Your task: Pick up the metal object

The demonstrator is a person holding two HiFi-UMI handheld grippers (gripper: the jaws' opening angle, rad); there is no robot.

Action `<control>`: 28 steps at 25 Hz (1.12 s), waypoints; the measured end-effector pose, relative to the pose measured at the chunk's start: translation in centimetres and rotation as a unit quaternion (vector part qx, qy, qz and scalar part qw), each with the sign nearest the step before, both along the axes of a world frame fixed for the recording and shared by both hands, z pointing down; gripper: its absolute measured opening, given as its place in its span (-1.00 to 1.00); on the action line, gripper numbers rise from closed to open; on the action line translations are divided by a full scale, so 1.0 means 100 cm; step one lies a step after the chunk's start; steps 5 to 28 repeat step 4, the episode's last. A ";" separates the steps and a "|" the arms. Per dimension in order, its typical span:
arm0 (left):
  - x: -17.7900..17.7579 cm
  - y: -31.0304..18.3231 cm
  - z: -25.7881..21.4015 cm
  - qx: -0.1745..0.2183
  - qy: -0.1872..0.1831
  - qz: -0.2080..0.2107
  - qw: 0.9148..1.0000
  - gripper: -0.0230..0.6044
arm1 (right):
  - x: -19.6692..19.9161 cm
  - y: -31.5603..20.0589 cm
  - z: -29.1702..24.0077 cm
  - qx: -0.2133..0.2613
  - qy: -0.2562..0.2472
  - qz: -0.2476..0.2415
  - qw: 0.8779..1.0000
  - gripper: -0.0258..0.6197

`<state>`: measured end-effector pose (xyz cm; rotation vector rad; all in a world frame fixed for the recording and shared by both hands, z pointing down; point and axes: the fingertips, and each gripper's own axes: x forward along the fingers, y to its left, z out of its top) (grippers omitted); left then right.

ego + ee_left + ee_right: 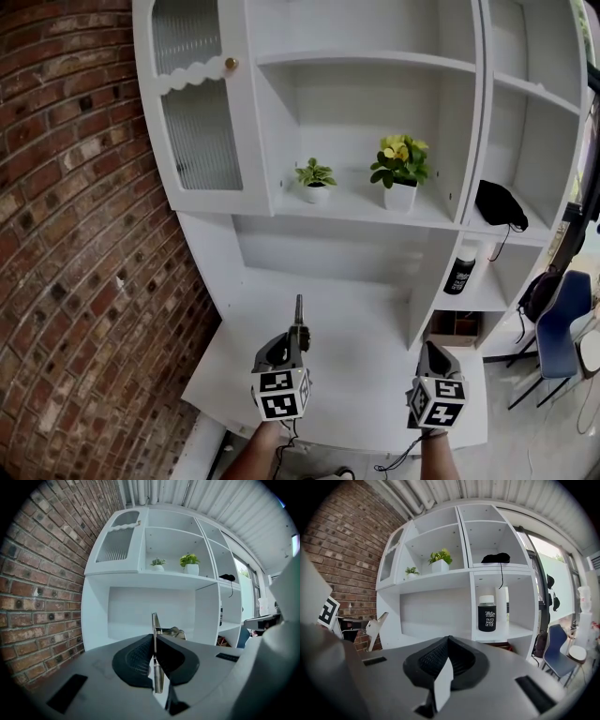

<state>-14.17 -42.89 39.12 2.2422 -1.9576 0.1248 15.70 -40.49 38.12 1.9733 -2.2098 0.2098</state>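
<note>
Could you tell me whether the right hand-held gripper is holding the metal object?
No, the metal object is clamped in the left hand-held gripper, between its jaws.

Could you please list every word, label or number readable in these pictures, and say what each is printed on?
"Water": in script, at the top of the black bottle's label, right gripper view.
"ENJOY": lower on the same label.
"DETOX": bottom line of the label.
The small line under "Water" and the line between "ENJOY" and "DETOX" are too blurred to read.
In the head view the bottle's print is too small to read.
Cubes: square markers only, no words.
</note>
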 end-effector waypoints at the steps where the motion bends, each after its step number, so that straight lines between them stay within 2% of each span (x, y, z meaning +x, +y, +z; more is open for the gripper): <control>1: 0.000 0.000 0.000 0.000 0.000 0.001 1.000 -0.89 | 0.001 0.000 0.000 0.000 0.000 0.001 1.000 -0.92; 28: 0.000 -0.001 0.002 -0.001 -0.001 0.002 1.000 -0.89 | 0.001 0.001 0.001 0.000 -0.003 0.003 1.000 -0.92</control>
